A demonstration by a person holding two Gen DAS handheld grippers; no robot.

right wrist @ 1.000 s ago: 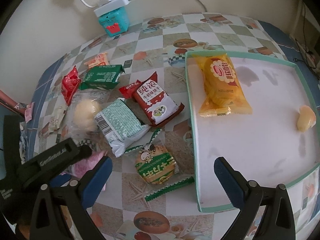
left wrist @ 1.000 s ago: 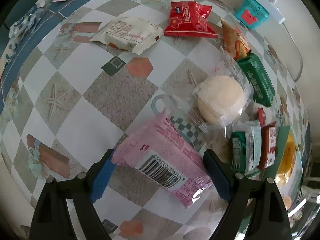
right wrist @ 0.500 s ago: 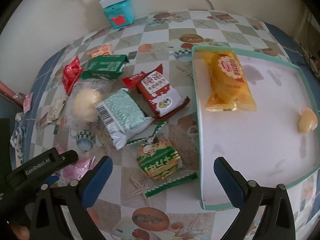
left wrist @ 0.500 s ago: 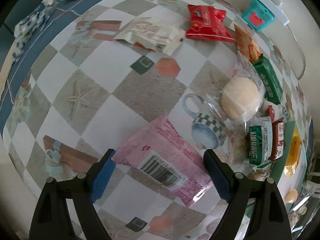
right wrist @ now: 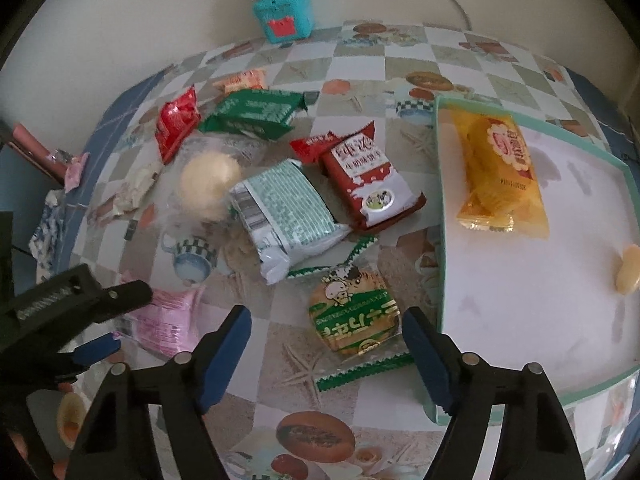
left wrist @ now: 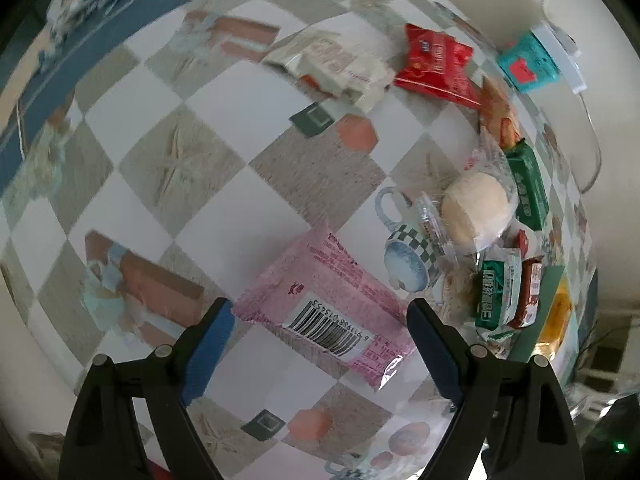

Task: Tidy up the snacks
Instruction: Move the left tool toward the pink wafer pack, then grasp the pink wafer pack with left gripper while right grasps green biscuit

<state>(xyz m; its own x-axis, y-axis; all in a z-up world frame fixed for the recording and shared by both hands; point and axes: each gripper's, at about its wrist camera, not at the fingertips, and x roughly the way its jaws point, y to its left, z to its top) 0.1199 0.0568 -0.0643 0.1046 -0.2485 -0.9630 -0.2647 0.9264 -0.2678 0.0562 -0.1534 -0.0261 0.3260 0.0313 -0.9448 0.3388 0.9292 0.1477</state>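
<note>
A pink snack packet point(left wrist: 328, 304) lies on the checked tablecloth between the open fingers of my left gripper point(left wrist: 320, 344), which hovers above it. It also shows in the right wrist view point(right wrist: 164, 316) beside the left gripper. My right gripper point(right wrist: 326, 356) is open and empty over a round green-wrapped biscuit point(right wrist: 354, 316). A green-rimmed white tray point(right wrist: 440, 240) to the right holds a yellow packet point(right wrist: 500, 172) and a small pale sweet point(right wrist: 628, 276).
Loose snacks lie in the middle: a green-white packet point(right wrist: 284, 212), a brown-red packet point(right wrist: 368, 180), a clear-wrapped bun point(right wrist: 208, 184), a dark green packet point(right wrist: 252, 114), a red packet point(right wrist: 176, 122). A teal box point(right wrist: 284, 20) with a power strip stands at the wall.
My left gripper has pulled back and up from the pink packet, which stays on the table. My right gripper has moved left and down over the green biscuit.
</note>
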